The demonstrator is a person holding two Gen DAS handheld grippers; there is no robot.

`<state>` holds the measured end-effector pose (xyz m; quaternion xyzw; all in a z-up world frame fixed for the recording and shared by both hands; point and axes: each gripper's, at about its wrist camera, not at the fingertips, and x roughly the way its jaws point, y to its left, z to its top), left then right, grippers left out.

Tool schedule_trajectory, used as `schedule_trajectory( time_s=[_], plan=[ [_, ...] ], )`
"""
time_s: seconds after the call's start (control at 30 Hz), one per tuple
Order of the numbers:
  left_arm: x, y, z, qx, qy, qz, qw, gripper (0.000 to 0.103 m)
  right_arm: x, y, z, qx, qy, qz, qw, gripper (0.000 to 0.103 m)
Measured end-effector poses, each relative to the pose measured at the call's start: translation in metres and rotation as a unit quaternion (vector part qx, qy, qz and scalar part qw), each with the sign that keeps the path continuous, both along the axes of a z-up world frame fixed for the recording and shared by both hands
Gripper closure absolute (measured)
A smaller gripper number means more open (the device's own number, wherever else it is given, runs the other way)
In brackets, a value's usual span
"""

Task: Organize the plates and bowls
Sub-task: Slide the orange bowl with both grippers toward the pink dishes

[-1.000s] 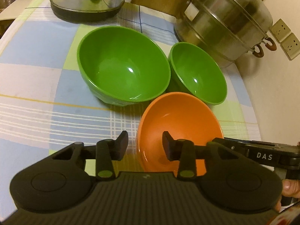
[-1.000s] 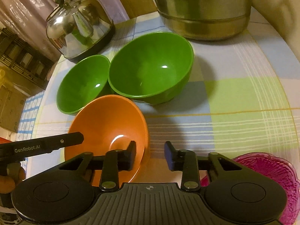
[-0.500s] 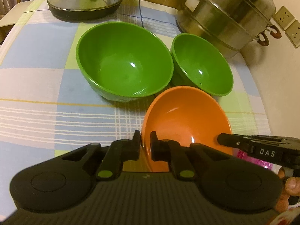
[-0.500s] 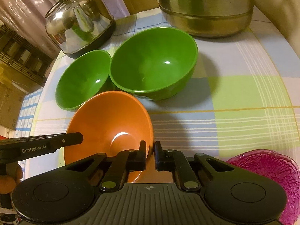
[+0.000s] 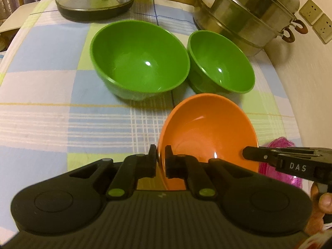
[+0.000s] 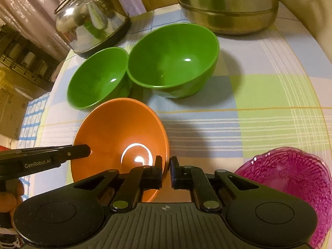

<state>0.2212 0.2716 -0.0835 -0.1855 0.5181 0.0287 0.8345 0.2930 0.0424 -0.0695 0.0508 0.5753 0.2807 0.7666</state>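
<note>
On the worktop (image 5: 41,87) the steel pot (image 5: 244,14) and kettle (image 6: 91,18) stand at the back, out of your way; the large green bowl (image 5: 139,60) touches the small green bowl (image 5: 222,62), probably for nesting; nearest you, the orange bowl (image 5: 207,128) is tilted, because both tongs have just closed on its rim; left tongs (image 5: 160,161) pinch one side, right tongs (image 6: 166,171) the opposite.
</note>
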Motion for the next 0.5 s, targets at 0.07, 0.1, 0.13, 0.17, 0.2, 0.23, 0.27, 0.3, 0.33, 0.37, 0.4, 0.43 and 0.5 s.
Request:
schedule_trajectory(
  time_s=[0.07, 0.1, 0.13, 0.17, 0.2, 0.23, 0.27, 0.3, 0.33, 0.37, 0.4, 0.43, 0.5],
  plan=[
    [-0.010, 0.002, -0.001, -0.001, 0.002, 0.002, 1.0000, 0.097, -0.007, 0.000, 0.003, 0.003, 0.001, 0.003, 1.000, 0.096],
    [-0.015, 0.002, -0.001, -0.002, 0.003, 0.004, 1.0000, 0.097, -0.011, 0.001, 0.004, 0.004, 0.003, 0.005, 1.000, 0.096],
    [-0.021, 0.003, -0.001, -0.001, 0.005, 0.005, 1.0000, 0.097, -0.016, 0.002, 0.005, 0.004, 0.004, 0.007, 1.000, 0.096],
    [-0.027, 0.004, -0.001, 0.000, 0.007, 0.005, 1.0000, 0.097, -0.021, 0.004, 0.006, 0.005, 0.004, 0.011, 1.000, 0.096],
    [-0.034, 0.004, -0.001, 0.001, 0.008, 0.006, 1.0000, 0.097, -0.025, 0.005, 0.006, 0.005, 0.005, 0.014, 1.000, 0.096],
    [-0.041, 0.006, -0.002, 0.000, 0.009, 0.008, 0.9999, 0.097, -0.030, 0.006, 0.006, 0.006, 0.006, 0.017, 1.000, 0.096],
    [-0.046, 0.007, -0.002, 0.001, 0.010, 0.009, 0.9999, 0.097, -0.035, 0.007, 0.005, 0.007, 0.009, 0.020, 1.000, 0.096],
    [-0.053, 0.008, -0.001, 0.001, 0.010, 0.010, 0.9999, 0.097, -0.040, 0.008, 0.005, 0.009, 0.011, 0.021, 1.000, 0.096],
    [-0.059, 0.009, -0.001, 0.003, 0.012, 0.012, 0.9999, 0.097, -0.045, 0.010, 0.005, 0.011, 0.014, 0.023, 1.000, 0.096],
    [-0.065, 0.010, 0.000, 0.005, 0.013, 0.012, 0.9998, 0.097, -0.050, 0.011, 0.005, 0.011, 0.016, 0.026, 0.999, 0.096],
    [-0.070, 0.012, 0.001, 0.006, 0.015, 0.012, 0.9998, 0.097, -0.054, 0.013, 0.006, 0.011, 0.016, 0.029, 0.999, 0.096],
    [-0.074, 0.013, 0.001, 0.008, 0.016, 0.012, 0.9998, 0.097, -0.059, 0.015, 0.006, 0.012, 0.017, 0.031, 0.999, 0.096],
    [-0.083, 0.017, 0.002, 0.010, 0.019, 0.013, 0.9997, 0.097, -0.067, 0.018, 0.007, 0.013, 0.020, 0.036, 0.999, 0.096]
  ],
)
